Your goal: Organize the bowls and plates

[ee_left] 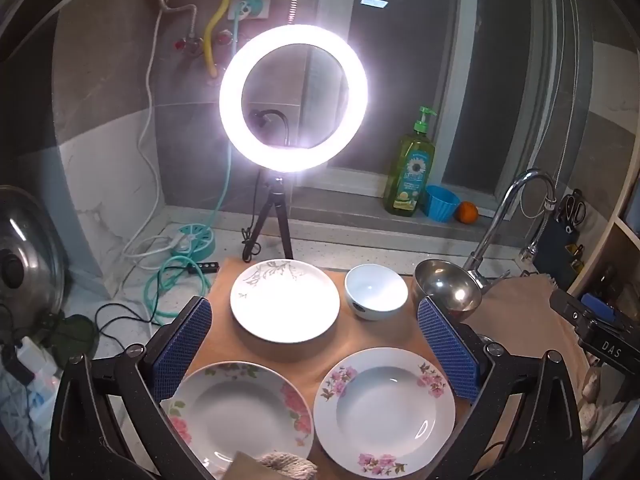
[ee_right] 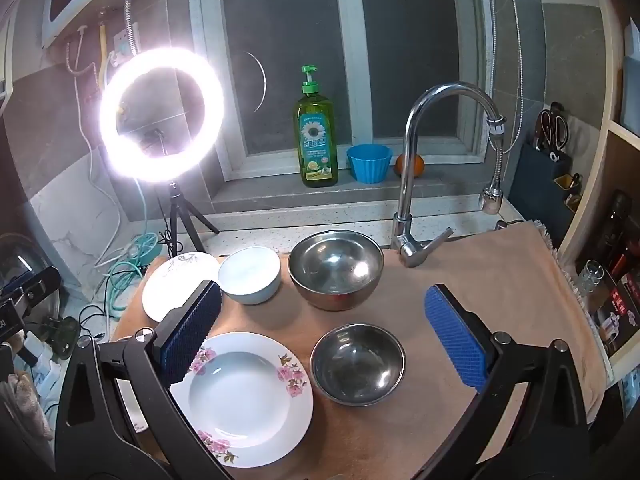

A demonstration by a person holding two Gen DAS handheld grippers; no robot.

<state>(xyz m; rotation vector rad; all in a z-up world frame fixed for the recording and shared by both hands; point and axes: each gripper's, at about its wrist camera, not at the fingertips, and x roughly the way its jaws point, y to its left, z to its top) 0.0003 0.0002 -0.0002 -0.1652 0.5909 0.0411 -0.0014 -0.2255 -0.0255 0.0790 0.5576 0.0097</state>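
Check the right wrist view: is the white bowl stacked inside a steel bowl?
No, the white bowl stands alone beside the steel bowl.

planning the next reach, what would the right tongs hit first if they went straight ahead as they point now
Most likely the small steel bowl, which lies low between the open right tongs. The larger steel bowl sits behind it. Depth is unclear, so the tongs may pass above the near rim.

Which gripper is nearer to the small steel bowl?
Right. The right gripper is open with the small steel bowl lying between its fingers. The left gripper is over the plates, and its view does not show that bowl.
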